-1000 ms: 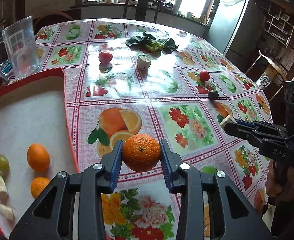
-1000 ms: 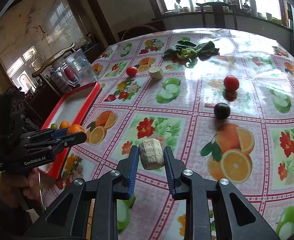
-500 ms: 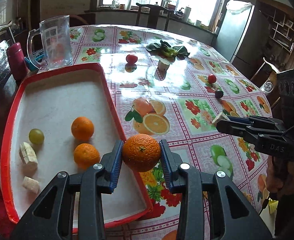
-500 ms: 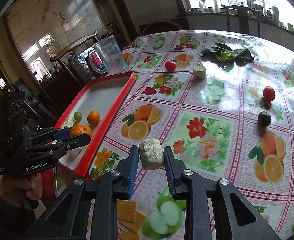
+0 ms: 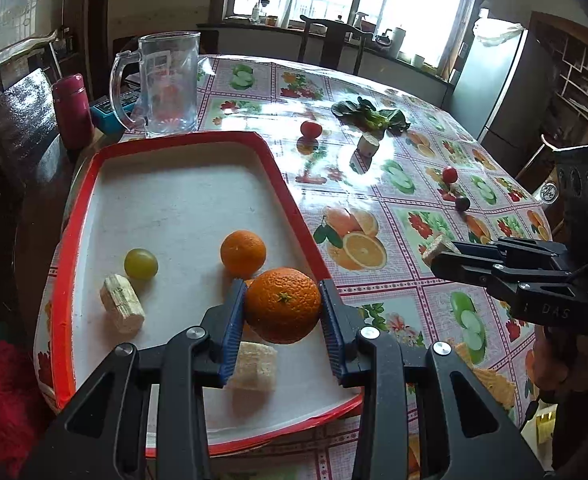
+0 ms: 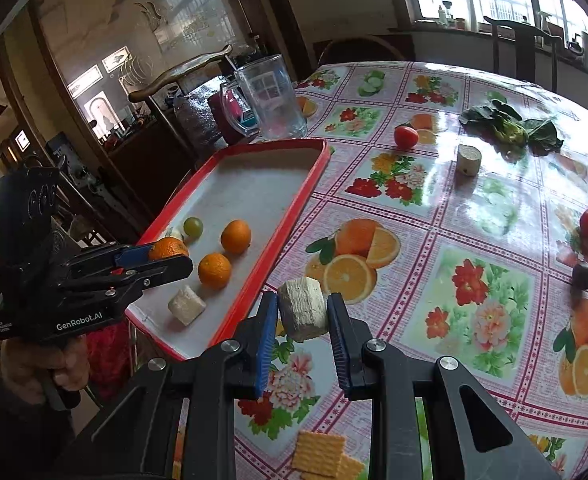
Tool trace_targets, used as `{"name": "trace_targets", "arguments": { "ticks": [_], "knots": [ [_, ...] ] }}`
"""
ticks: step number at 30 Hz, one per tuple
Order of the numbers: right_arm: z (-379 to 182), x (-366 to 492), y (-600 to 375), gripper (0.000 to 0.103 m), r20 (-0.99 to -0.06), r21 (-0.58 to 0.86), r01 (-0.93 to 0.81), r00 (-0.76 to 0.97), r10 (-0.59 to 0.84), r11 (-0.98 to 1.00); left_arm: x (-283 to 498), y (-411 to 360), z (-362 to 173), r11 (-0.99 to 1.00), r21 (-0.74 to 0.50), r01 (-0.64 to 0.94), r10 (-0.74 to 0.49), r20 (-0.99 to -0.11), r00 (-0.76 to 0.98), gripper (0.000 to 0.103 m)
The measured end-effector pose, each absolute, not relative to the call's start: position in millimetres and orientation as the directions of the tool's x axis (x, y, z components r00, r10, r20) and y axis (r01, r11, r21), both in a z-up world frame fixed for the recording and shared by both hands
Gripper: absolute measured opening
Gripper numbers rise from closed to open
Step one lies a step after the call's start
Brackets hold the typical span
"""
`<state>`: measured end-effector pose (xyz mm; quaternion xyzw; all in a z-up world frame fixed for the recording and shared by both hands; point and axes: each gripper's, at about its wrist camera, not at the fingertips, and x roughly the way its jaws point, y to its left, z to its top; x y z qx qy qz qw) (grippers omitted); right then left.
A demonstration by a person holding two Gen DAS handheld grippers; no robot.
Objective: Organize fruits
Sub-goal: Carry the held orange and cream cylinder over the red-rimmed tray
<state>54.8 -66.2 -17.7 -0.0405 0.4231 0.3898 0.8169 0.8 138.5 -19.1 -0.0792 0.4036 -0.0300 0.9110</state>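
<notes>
My left gripper point(image 5: 281, 306) is shut on an orange point(image 5: 283, 305) and holds it above the near right part of the red-rimmed tray point(image 5: 282, 184). The tray holds another orange point(image 5: 243, 253), a green grape point(image 5: 141, 263) and two banana pieces point(image 5: 121, 309). My right gripper point(image 6: 300, 314) is shut on a banana piece point(image 6: 303, 307) above the tablecloth, just right of the tray's rim point(image 6: 290, 224). The left gripper also shows in the right wrist view point(image 6: 166, 258), over the tray. Loose on the table lie two tomatoes point(image 6: 406, 136), a dark plum point(image 6: 582, 275) and a banana piece point(image 6: 469, 159).
A glass mug point(image 5: 165, 84) stands behind the tray, with a maroon flask point(image 5: 72, 110) and a chair at the left. Leafy greens point(image 5: 370, 118) lie at the far side of the table. Crackers point(image 6: 326, 454) lie near the front edge.
Both grippers have moved left with their loads. The left one has gone from above the tablecloth to above the tray; the right one is closer to the tray's rim.
</notes>
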Motion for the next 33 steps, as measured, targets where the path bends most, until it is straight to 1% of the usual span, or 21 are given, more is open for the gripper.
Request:
{"name": "trace_targets", "arguments": {
  "ticks": [20, 24, 33],
  "knots": [
    [-18, 69, 1, 0.026, -0.739, 0.250, -0.743, 0.268, 0.618, 0.621, 5, 188, -20, 0.983, -0.161, -0.086, -0.062, -0.738, 0.672, 0.034],
    [-21, 76, 15, 0.026, -0.743, 0.260, -0.753, 0.244, 0.623, 0.605, 10, 201, -18, 0.980, -0.179, -0.088, -0.074, -0.738, 0.670, 0.034],
    [-23, 99, 40, 0.026, -0.746, 0.261, -0.757, 0.235, 0.624, 0.599, 29, 220, -19, 0.985, -0.132, -0.113, -0.027, -0.757, 0.653, 0.034]
  ]
}}
